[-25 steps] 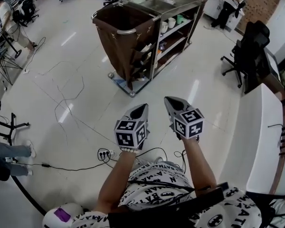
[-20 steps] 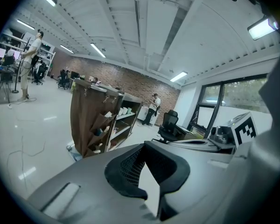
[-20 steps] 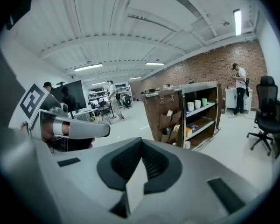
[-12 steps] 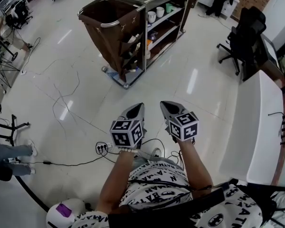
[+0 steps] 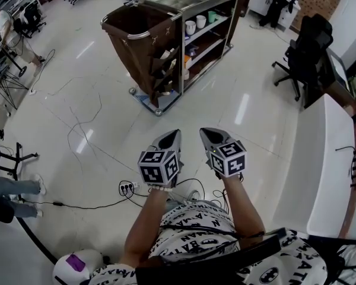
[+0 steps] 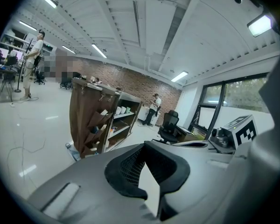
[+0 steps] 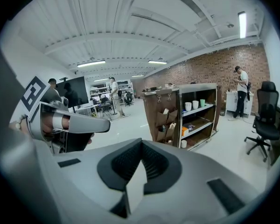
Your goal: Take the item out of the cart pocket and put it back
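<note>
The cart (image 5: 172, 37) stands on the white floor a few steps ahead, with a brown bag and metal shelves. Brown pockets (image 5: 166, 64) on its side hold small pale items, too small to make out. My left gripper (image 5: 170, 140) and right gripper (image 5: 209, 136) hover side by side at waist height, well short of the cart, both shut and holding nothing. In the left gripper view the jaws (image 6: 147, 157) meet, with the cart (image 6: 91, 120) beyond them. The right gripper view shows closed jaws (image 7: 140, 158), the cart (image 7: 182, 115) ahead and the left gripper (image 7: 65, 122) beside.
Cables and a power strip (image 5: 128, 189) lie on the floor just before my feet. A white counter (image 5: 320, 159) runs along the right, with a black office chair (image 5: 302, 58) behind it. A person (image 5: 279, 2) stands beyond the cart; tripods and chairs line the far left.
The view has shifted, so the cart now sits a little further left and up. Both grippers stay shut, side by side, slightly lower in the picture.
</note>
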Tool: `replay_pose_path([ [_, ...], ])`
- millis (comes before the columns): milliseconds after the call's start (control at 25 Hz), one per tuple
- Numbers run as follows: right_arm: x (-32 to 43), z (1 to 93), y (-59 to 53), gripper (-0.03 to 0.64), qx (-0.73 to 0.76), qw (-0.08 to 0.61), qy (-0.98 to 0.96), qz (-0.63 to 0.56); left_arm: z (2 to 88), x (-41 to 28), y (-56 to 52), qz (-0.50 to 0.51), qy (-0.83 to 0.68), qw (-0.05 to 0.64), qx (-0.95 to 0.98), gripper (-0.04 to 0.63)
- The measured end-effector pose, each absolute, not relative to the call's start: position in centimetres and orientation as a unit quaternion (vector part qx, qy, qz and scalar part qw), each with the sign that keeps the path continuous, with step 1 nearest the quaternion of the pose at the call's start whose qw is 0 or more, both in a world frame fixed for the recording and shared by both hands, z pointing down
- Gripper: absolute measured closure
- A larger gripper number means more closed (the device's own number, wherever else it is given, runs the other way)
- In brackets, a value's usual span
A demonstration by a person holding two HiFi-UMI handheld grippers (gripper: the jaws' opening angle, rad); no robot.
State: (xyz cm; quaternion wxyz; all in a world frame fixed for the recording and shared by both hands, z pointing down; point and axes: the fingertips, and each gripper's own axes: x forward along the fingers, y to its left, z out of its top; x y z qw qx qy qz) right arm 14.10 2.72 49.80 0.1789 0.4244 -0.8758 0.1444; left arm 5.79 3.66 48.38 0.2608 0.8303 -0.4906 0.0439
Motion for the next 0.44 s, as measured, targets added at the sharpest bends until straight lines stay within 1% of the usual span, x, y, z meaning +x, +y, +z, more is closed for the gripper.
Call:
replay_pose_path([
  [440,13.93,49.71,2.90,0.614,0.425,0.180,-0.876,0.142,47.94,5.53,3.88,0.035,-0.489,0.263,0.831,0.595],
])
